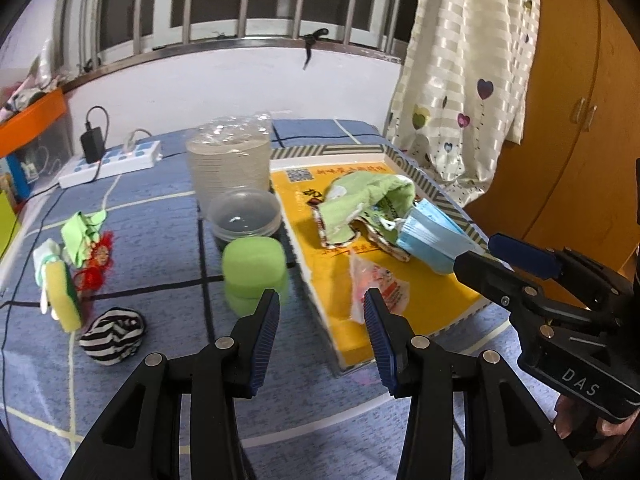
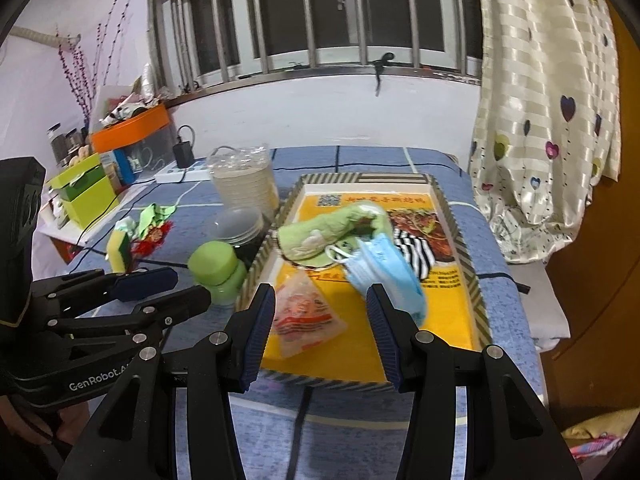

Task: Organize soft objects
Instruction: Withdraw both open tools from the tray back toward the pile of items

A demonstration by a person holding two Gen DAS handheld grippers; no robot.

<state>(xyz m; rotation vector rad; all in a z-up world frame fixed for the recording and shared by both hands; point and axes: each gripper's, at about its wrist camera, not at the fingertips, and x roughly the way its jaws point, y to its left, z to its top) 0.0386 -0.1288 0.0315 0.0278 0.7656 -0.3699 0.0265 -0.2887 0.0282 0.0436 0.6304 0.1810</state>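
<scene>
We hold the left gripper (image 1: 320, 312) and right gripper (image 2: 320, 306) released, empty, over the tray's (image 2: 466, 256) near edge. A green sponge (image 1: 254, 264) and clear tub (image 1: 244, 214) crowd its left edge. Inside lie a green cloth (image 2: 320, 236), blue masks (image 2: 386, 276), a striped sock (image 2: 416, 250) and a packet (image 2: 306, 314). Another striped sock (image 1: 112, 338) sits on the bedcover (image 1: 160, 240).

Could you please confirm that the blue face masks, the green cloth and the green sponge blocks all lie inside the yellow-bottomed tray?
Not quite: the green sponge blocks sit on the blue checked cloth beside the yellow-bottomed tray, not inside it, as the left wrist view shows. The blue face masks and the green cloth do lie inside the tray.
</scene>
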